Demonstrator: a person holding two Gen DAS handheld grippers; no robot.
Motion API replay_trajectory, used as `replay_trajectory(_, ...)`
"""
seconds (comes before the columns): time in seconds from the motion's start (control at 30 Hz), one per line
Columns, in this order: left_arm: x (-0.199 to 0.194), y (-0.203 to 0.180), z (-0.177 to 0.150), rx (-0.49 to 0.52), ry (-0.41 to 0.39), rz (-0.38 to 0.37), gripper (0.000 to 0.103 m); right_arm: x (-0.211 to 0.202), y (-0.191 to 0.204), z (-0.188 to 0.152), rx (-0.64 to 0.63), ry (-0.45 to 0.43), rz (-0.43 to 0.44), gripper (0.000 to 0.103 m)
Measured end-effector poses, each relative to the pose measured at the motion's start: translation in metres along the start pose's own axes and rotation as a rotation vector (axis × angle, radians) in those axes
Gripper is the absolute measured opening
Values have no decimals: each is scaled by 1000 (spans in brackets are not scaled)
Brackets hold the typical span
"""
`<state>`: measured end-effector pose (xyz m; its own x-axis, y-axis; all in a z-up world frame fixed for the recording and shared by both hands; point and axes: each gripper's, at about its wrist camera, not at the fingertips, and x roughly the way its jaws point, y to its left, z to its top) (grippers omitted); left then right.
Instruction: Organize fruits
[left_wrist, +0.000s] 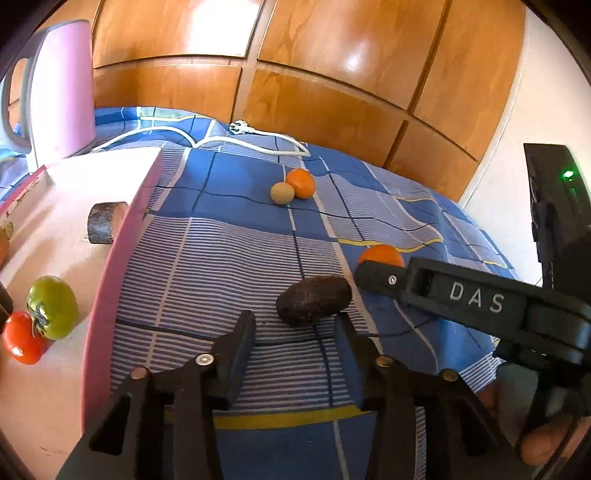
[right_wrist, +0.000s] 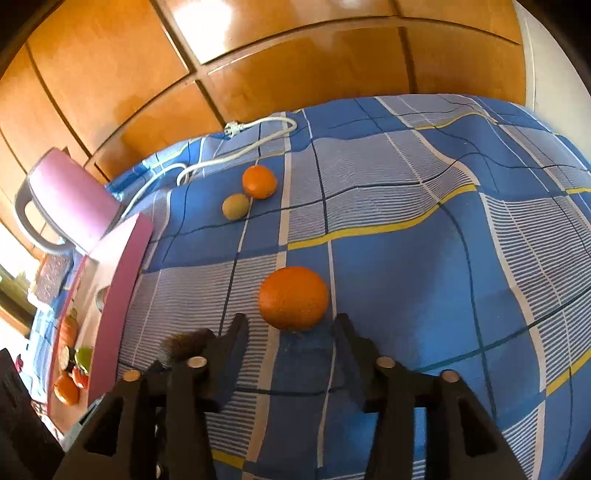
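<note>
Fingers of left gripper (left_wrist: 295, 321) parted, gripping nothing; dark avocado (left_wrist: 314, 300) lying on blue checked bedsheet (left_wrist: 229, 251) just past tips, touching right tip or not: cannot tell. Fingers of right gripper (right_wrist: 291, 322) also parted, empty; big orange (right_wrist: 293, 297) on sheet between tips, just ahead. Farther back, small orange (right_wrist: 259, 181) + kiwi (right_wrist: 235, 206) touching. Pink tray (left_wrist: 122, 236) on left w/ green tomato (left_wrist: 52, 307) and red tomato (left_wrist: 23, 338).

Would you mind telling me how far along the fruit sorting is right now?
Done: a green fruit and a red one already lie in the pink tray. In hand: nothing; the left gripper stands open before the dark avocado, the right gripper open before the near orange. Left: also the far orange and kiwi.
</note>
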<state>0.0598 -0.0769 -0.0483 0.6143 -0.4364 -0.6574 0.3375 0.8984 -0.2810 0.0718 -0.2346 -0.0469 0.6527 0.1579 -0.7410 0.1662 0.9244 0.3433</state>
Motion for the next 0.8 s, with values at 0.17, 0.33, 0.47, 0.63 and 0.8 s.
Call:
replay_trajectory(0.17,-2,-1,1,-5,-13,0,55,2,3,3,-11,-17,-5,56)
replay_trajectory(0.33,-1,-4,0,1,-20,0,64,3,0,8,-5,-48,-14,56)
replay_trajectory(0.47,1,-5,1,7,-23,4,67,8,-2,15,-8,-69,-28,56)
replay_trajectory(0.63,1,-5,1,7,-24,8,68,12,1,20,-47,-100,-22,56)
replay_trajectory(0.8,1,-6,0,7,-24,12,69,18,1,25,-50,-101,-17,55)
